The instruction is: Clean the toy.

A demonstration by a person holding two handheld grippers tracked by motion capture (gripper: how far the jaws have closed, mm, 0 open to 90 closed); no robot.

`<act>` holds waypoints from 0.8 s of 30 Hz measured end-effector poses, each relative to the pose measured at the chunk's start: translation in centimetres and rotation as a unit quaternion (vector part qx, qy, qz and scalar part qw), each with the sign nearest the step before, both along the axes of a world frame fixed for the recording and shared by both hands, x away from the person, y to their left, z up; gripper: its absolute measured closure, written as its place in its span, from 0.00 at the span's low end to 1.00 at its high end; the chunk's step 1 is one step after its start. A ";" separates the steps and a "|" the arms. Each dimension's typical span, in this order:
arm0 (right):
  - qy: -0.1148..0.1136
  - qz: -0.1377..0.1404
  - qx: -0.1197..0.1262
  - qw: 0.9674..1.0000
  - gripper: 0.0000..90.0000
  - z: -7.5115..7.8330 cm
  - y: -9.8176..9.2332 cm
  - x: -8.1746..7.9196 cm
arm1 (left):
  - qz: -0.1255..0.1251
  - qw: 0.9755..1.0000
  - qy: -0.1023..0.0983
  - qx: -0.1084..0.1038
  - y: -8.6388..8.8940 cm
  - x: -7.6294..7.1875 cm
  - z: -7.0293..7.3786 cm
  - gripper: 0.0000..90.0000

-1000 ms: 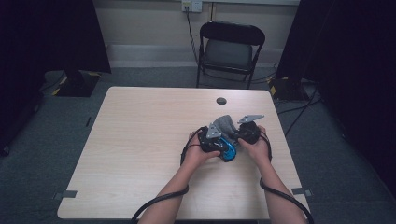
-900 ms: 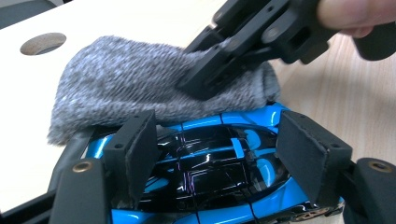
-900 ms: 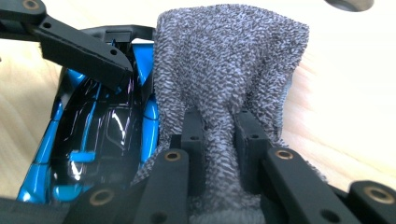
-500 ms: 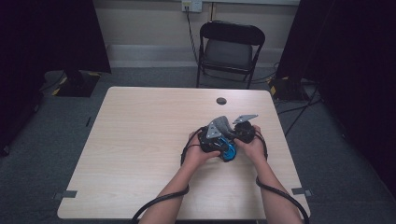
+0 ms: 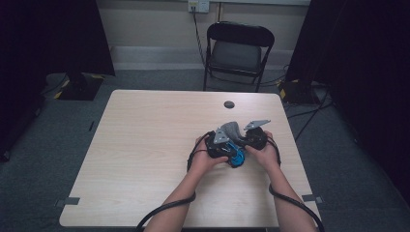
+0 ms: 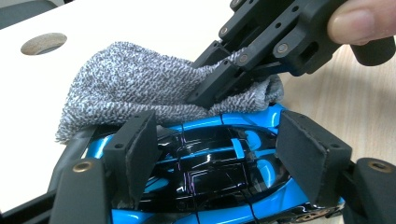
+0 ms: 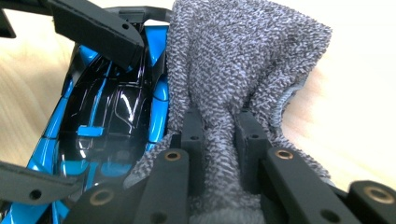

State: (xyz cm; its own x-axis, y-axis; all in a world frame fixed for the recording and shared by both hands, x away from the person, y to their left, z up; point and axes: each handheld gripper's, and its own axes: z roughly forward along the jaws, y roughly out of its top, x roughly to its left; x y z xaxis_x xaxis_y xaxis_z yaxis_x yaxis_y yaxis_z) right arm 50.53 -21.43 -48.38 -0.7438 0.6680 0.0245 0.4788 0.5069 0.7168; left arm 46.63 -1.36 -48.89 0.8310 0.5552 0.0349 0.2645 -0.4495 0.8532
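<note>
A glossy blue and black toy car (image 6: pixel 210 163) sits between the pads of my left gripper (image 6: pixel 219 140), which press on its two sides. My right gripper (image 7: pixel 219 135) is shut on a bunched grey knitted cloth (image 7: pixel 243 56), and the cloth lies against the car (image 7: pixel 112 112) at one end. From the left gripper view, the right gripper (image 6: pixel 212 88) pins the cloth (image 6: pixel 130 88) just above the car's roof. In the high view both hands hold the grippers close together over the table's right half, left gripper (image 5: pixel 220 145) beside right gripper (image 5: pixel 254 137), with the car (image 5: pixel 237 157) between them.
The light wooden table (image 5: pixel 145 145) has a round cable hole (image 5: pixel 228 104) near its far edge. A black folding chair (image 5: pixel 237 48) stands behind the table. Cables trail from both grippers off the near edge.
</note>
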 end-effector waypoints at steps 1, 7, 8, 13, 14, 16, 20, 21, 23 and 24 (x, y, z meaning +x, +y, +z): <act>0.001 0.000 0.000 1.000 0.85 0.0 -0.1 -0.1 | 0.000 1.000 0.000 0.000 0.0 0.0 0.0 0.33; 0.000 0.006 0.000 1.000 0.85 0.0 -0.6 -0.6 | -0.001 1.000 0.001 -0.002 -0.2 -0.2 0.0 0.33; -0.001 0.007 0.001 1.000 0.85 0.0 -0.7 -0.6 | -0.001 1.000 0.001 -0.003 -0.2 -0.2 0.0 0.33; 0.001 0.007 0.003 1.000 0.85 0.0 -1.3 -1.0 | -0.001 1.000 0.002 0.000 -0.2 -0.2 0.0 0.34; 0.001 0.006 0.003 1.000 0.85 0.0 -1.4 -1.1 | -0.001 1.000 0.002 0.000 -0.2 -0.2 0.1 0.34; 0.001 0.006 0.002 1.000 0.85 0.0 -1.7 -1.2 | 0.000 1.000 0.002 -0.001 -0.3 -0.3 0.0 0.34; 0.004 0.006 0.001 1.000 0.85 0.0 -2.1 -1.7 | 0.000 1.000 0.002 -0.001 -0.3 -0.3 0.0 0.34; 0.002 0.007 0.000 1.000 0.85 0.1 -2.2 -1.8 | 0.000 1.000 0.002 -0.001 -0.3 -0.2 0.1 0.34; 0.002 0.007 -0.002 1.000 0.85 0.1 -2.4 -2.0 | 0.000 1.000 0.002 -0.001 -0.3 -0.2 0.0 0.34; 0.003 0.005 -0.002 1.000 0.85 0.1 -2.5 -2.2 | 0.000 1.000 0.002 -0.001 -0.3 -0.3 0.0 0.34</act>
State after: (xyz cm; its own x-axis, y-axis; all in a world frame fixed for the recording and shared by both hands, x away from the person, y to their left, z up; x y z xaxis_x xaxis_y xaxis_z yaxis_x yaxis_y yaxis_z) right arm 48.34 -23.92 -48.30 -0.7509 0.6599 0.0261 0.4771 0.5147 0.7123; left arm 46.38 -1.66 -48.84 0.8307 0.5559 0.0297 0.2687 -0.4471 0.8532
